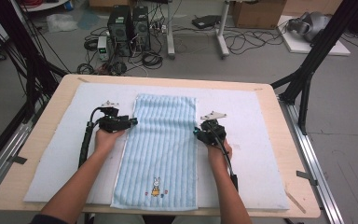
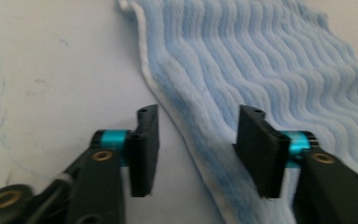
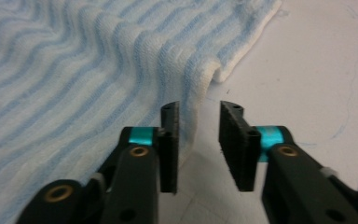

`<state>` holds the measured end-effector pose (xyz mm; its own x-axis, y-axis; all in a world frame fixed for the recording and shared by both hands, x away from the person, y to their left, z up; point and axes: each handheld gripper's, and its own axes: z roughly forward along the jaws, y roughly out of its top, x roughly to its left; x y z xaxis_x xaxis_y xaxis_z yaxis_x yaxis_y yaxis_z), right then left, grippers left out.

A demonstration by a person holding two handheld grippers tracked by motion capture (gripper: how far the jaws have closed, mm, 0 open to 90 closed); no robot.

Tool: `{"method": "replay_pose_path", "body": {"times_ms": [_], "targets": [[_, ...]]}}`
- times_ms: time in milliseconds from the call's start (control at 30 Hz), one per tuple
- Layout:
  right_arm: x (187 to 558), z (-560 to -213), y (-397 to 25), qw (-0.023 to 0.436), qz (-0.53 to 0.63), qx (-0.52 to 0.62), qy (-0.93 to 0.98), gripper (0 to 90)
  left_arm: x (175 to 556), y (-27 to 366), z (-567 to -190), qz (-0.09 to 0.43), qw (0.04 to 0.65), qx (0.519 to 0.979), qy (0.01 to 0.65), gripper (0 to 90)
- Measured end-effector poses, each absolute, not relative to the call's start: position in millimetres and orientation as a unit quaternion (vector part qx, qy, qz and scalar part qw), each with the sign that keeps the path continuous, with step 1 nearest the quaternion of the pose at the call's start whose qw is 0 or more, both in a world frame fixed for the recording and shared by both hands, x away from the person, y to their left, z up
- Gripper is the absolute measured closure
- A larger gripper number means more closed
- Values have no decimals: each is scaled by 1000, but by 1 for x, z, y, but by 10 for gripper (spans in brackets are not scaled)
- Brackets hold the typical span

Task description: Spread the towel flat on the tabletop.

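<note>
We find the left gripper [image 2: 196,149] with its jaws wide apart, straddling the left hem of the towel [image 2: 261,70]: one jaw stands over the bare mat, the other over the blue striped cloth, and nothing is clamped between them. The right gripper [image 3: 198,144] has its jaws parted more narrowly; the raised white hem of the towel's right edge lies in the gap, close against the inner jaw, but we cannot tell whether it actually touches, and it is not pinched. In the high view, the left gripper [image 1: 131,122] sits at the left edge of the towel [image 1: 161,154] and the right gripper [image 1: 197,133] at its right edge, both roughly midway along its length. The towel lies flat and lengthwise on the white mat [image 1: 261,154] that covers the table [image 1: 289,135], its rabbit motif [image 1: 156,185] toward the person. We judge the step in hand to be positioning for a grasp of both side edges, presumably to fold. The next move calls for lowering each gripper so one jaw slips under the hem, then closing both together.
</note>
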<state>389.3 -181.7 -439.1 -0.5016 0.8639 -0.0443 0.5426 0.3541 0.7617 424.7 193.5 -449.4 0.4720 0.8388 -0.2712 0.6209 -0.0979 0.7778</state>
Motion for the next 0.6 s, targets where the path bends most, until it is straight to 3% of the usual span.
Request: {"method": "replay_pose_path", "body": {"times_ms": [133,300,400,467,533,600], "targets": [[376,-436,-186,216,363,450,787,525,406,201,-445,130,462,736,478,423],[351,-437,-186,182,371,431,802,568,379,206,-443,140,459,752,451,468],[336,-441,-183,151,372,420,814,549,362,209,-444,144,470,746,449,468],[327,-445,-179,156,362,410,822,592,350,209,-446,143,477,743,447,440],[321,-445,-179,158,363,402,825,773,336,210,-449,145,485,741,441,421],[318,-444,-179,174,350,395,831,844,327,210,-449,155,488,740,437,407]]}}
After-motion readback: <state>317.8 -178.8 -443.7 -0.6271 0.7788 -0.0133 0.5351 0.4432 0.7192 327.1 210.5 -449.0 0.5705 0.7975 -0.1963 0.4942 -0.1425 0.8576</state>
